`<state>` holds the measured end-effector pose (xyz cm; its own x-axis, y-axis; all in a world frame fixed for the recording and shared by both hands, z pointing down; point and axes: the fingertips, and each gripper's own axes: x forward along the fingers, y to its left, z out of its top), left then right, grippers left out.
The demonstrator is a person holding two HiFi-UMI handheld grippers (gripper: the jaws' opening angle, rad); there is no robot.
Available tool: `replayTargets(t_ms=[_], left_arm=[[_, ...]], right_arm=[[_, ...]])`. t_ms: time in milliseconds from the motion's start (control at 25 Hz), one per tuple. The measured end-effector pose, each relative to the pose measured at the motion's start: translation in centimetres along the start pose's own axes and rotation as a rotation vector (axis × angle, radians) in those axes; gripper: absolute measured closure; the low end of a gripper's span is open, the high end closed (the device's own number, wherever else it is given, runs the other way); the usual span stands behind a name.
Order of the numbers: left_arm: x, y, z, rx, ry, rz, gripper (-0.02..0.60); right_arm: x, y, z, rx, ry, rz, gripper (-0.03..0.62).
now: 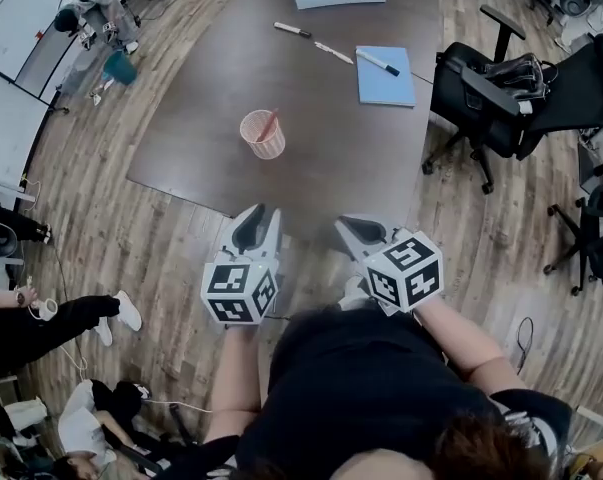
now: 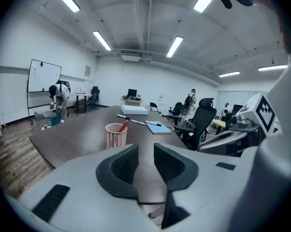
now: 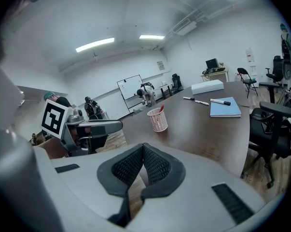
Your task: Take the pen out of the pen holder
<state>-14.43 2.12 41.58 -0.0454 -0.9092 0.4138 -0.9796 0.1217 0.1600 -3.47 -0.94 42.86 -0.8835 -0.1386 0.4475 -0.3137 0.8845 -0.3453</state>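
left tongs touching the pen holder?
Apart. The head view shows a stretch of bare table between the left tongs and the pen holder.

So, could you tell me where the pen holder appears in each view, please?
Head view: pen holder, upper centre, on the dark table.
Left gripper view: pen holder, left of centre, above the jaws.
Right gripper view: pen holder, centre, above the jaws.
Shared landmark: the blue notebook lies to its right in all three.

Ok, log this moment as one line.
phase: pre-reach | left hand-held gripper: open, empty | right hand-held gripper: shut, empty | pen: leaning in holder on table | both grippers clear of holder
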Motion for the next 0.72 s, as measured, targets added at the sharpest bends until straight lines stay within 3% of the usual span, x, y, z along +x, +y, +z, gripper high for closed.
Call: replayTargets(t_ms=[400, 720], left_arm=[[5.3, 2.3, 3.1, 0.053, 0.027, 0.024, 0.465], [10.9, 4.8, 5.2, 0.148, 0.087, -0.049, 0.466]], right_arm=[[2.1, -3.4, 1.7, 0.038, 0.014, -0.004, 0.579], [4.9, -6.0, 4.2, 0.099, 0.003, -0.071, 0.579]])
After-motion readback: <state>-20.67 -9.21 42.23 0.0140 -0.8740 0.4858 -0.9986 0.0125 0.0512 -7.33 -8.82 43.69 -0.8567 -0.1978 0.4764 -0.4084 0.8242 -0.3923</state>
